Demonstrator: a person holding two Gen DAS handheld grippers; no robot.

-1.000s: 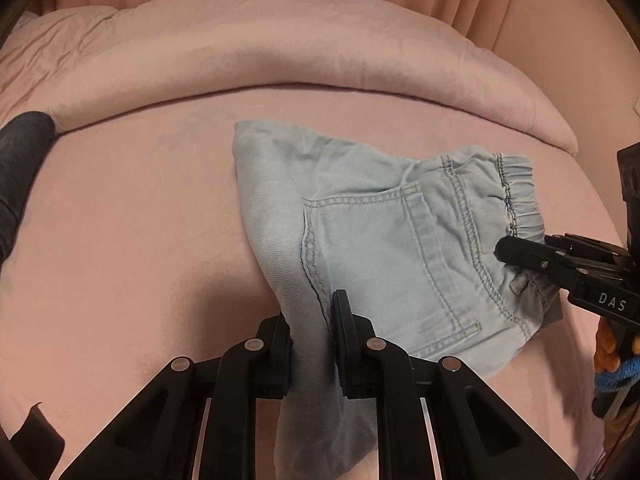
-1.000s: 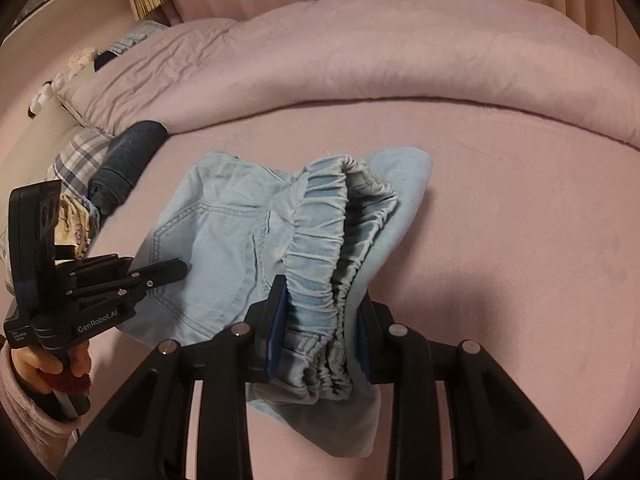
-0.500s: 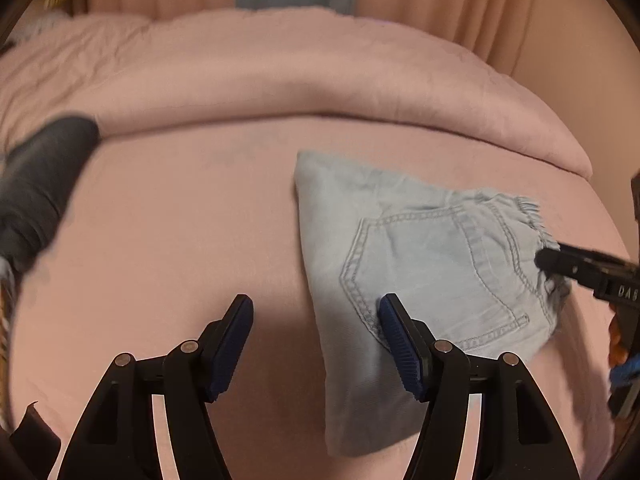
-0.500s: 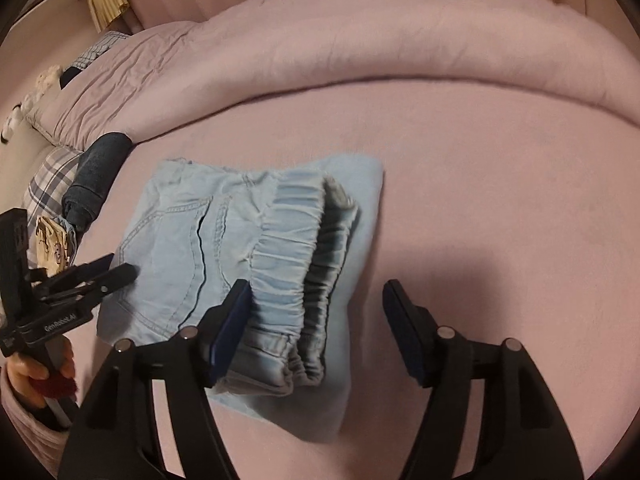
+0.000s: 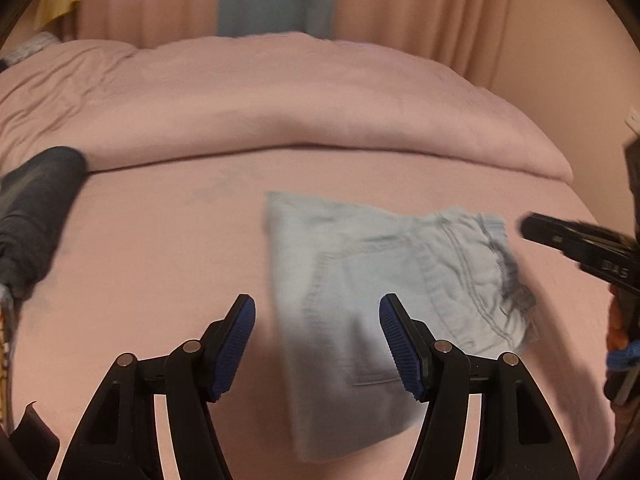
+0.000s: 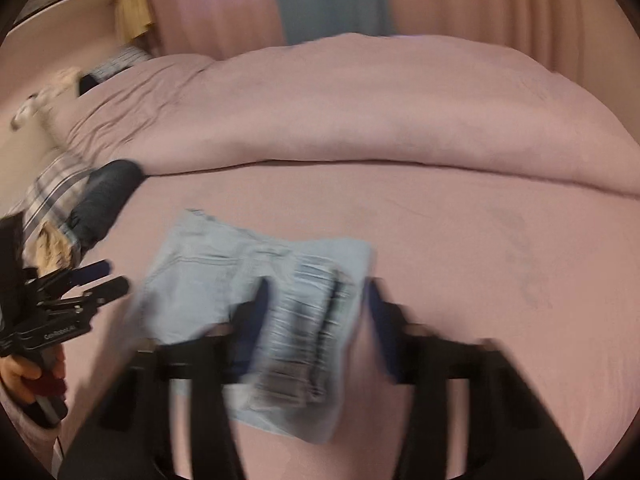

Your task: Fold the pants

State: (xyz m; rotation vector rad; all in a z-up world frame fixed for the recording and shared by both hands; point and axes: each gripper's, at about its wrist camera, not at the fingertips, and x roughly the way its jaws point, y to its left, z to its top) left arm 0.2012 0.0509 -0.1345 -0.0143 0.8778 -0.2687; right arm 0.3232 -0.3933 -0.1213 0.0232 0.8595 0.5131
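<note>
Pants point(image 5: 384, 300) are lying folded into a compact bundle at centre frame on the bed point(image 5: 160, 260); folding is judged nearly done; left gripper point(image 5: 316, 344) is being held spread, empty; right gripper point(image 6: 316, 320) is closing, pinching nothing discernible through blur.
</note>
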